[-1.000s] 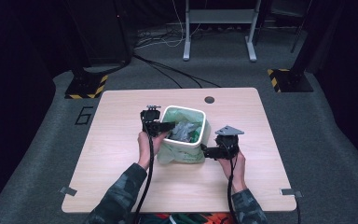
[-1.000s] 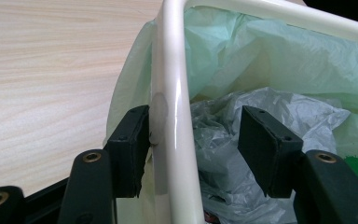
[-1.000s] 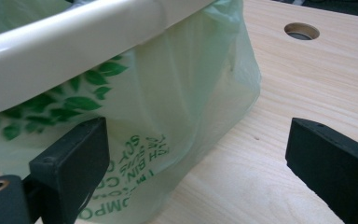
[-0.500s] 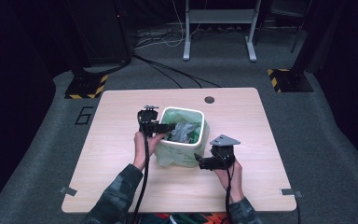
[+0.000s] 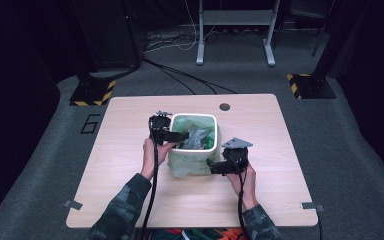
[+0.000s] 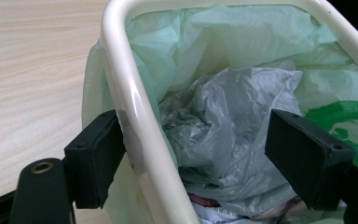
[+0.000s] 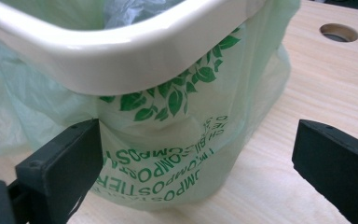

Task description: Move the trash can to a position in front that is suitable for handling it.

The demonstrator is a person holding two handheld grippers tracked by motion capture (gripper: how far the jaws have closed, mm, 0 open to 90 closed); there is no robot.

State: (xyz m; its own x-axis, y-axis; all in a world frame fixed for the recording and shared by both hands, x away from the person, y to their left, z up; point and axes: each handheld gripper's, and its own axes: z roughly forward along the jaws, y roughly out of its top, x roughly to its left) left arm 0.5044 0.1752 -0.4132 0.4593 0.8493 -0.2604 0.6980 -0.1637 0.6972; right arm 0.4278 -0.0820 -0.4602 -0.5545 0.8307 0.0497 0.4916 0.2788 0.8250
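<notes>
The pale wooden surface [image 5: 130, 165] carries a white bin [image 5: 194, 119] near its middle, standing upright with its mouth facing up, lined with a green compostable bag [image 7: 168, 154] whose loose skirt hangs outside the rim, probably so the liner can be pulled free. Crumpled grey plastic [image 6: 233, 121] lies inside. The left gripper [image 5: 172, 136] straddles the bin's near-left rim, one jaw outside, one over the rubbish; its jaws have just been opening and now stand wide, one touching the rim but not gripping it. The right gripper [image 5: 216, 166] points at the hanging bag low on the bin's side, jaws wide either side of it, holding nothing.
</notes>
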